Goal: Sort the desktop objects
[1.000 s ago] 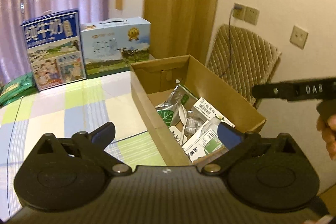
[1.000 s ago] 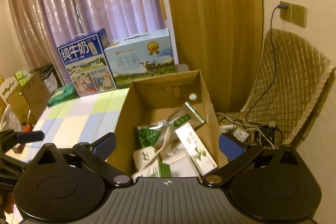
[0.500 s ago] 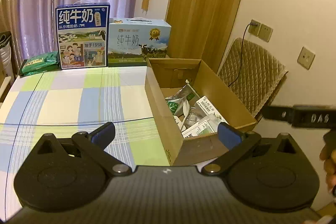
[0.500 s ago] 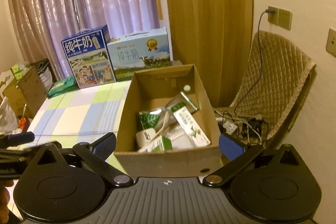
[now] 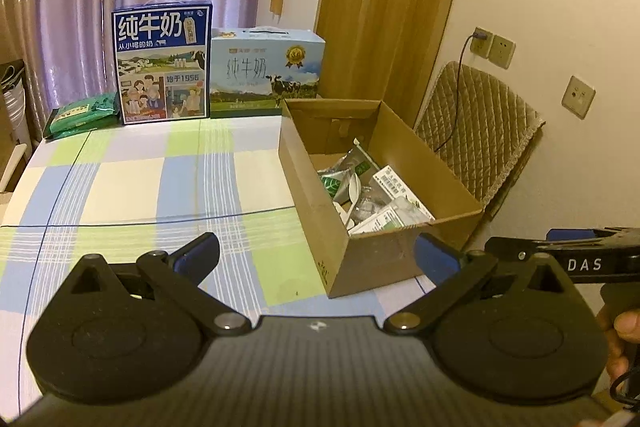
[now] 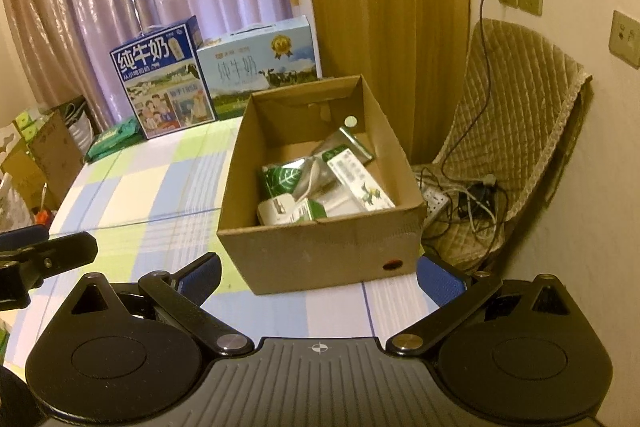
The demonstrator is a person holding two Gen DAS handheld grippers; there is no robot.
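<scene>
An open cardboard box stands at the right end of the checked tablecloth. Inside lie green-and-white packets, small cartons and a white spoon. My left gripper hangs open and holds nothing, in front of the box's near left corner. My right gripper is open and holds nothing too, just before the box's near wall. Each gripper shows at the edge of the other's view.
Two milk cartons, a dark blue one and a light blue one, stand at the table's far edge with a green packet beside them. A quilted chair with cables and a power strip sits right of the table.
Both grippers have pulled back from above the box toward the near side of the table, so the box sits farther off. Both stayed open and empty.
</scene>
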